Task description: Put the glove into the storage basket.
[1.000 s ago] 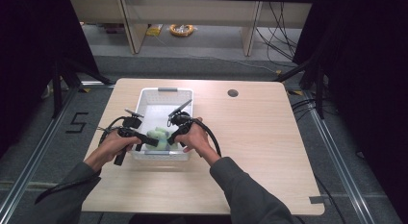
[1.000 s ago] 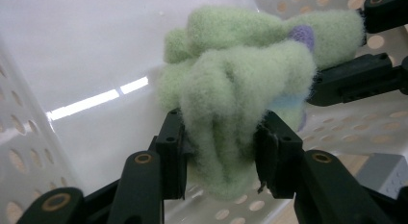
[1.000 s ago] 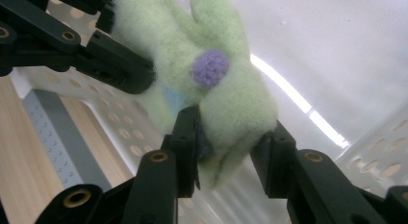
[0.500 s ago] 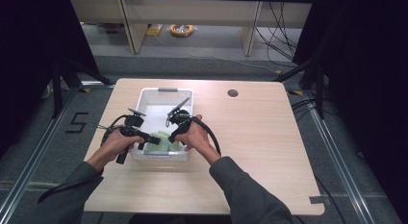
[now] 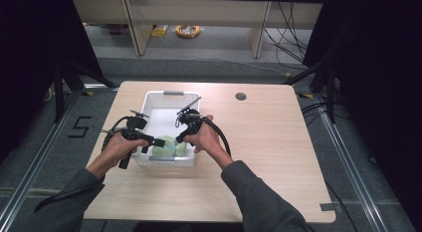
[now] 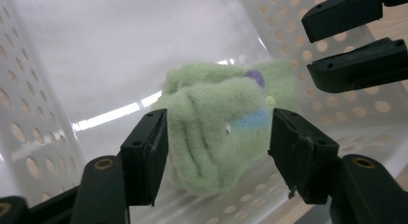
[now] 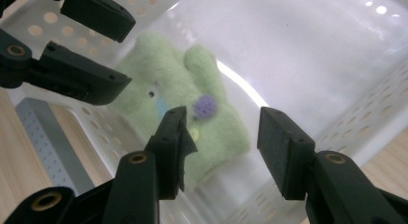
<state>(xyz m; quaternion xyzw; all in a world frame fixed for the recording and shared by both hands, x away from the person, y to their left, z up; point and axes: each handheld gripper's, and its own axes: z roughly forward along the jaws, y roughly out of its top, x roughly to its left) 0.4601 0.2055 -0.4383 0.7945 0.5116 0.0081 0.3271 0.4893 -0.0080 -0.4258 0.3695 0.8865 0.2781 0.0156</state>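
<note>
A fuzzy pale-green cloth toy (image 5: 168,146) with a purple dot and a blue patch lies at the near end of a white perforated basket (image 5: 149,100). My left gripper (image 5: 158,142) reaches in from the left and my right gripper (image 5: 180,137) from the right. In the left gripper view the toy (image 6: 216,132) rests on the basket floor between the jaws of the left gripper (image 6: 219,137). Those jaws have just been opening and stand off the toy. In the right gripper view the right gripper (image 7: 223,137) has also just opened, with the toy (image 7: 173,84) beyond its jaws.
The basket stands on a light wooden table (image 5: 278,142), left of centre. A round cable hole (image 5: 241,96) sits at the back right. Bare tabletop stretches to the right and along the front. Black cables trail from both grippers.
The jaws of both grippers have spread apart around the green toy, which now lies loose in the basket. Both hands have hardly moved.
</note>
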